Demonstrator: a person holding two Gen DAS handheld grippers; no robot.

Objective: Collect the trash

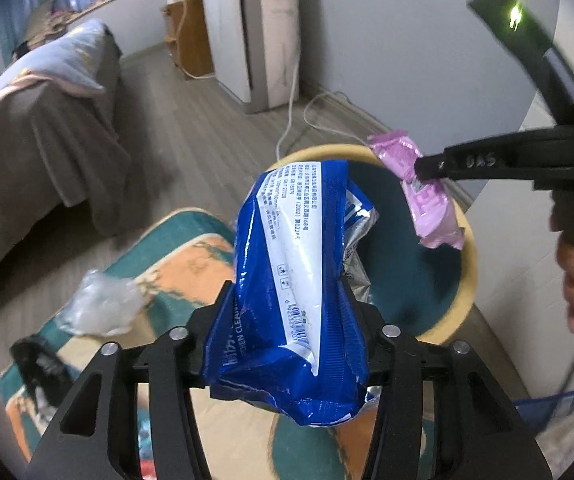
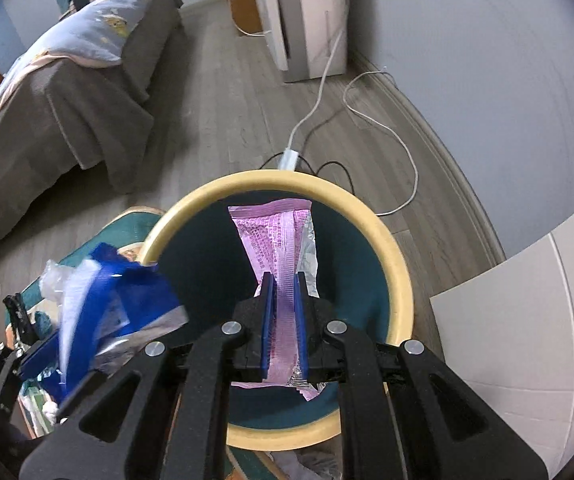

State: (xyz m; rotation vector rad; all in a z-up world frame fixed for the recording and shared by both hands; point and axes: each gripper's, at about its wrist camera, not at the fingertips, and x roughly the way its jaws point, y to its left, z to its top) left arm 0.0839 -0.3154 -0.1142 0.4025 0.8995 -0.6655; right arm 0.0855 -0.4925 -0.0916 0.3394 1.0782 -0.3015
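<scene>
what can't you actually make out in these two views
- Bin floor: in the right wrist view the pink wrapper and right gripper cover it; in the left wrist view the blue wipes packet does.
- Left gripper's pads: hidden by that packet; contact unclear.
- Clear plastic scrap on the rug: motion-blurred, left wrist view.
- Black object: blurred near the left edge, unidentifiable.

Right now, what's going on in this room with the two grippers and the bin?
A person is collecting trash with a gripper in each hand. The left gripper holds a blue wrapper near the bin, at its rim. The right gripper is shut on a pink wrapper, held right over the bin's opening. Neither wrapper has been dropped in yet. A clear plastic bag lies on the rug.
</scene>
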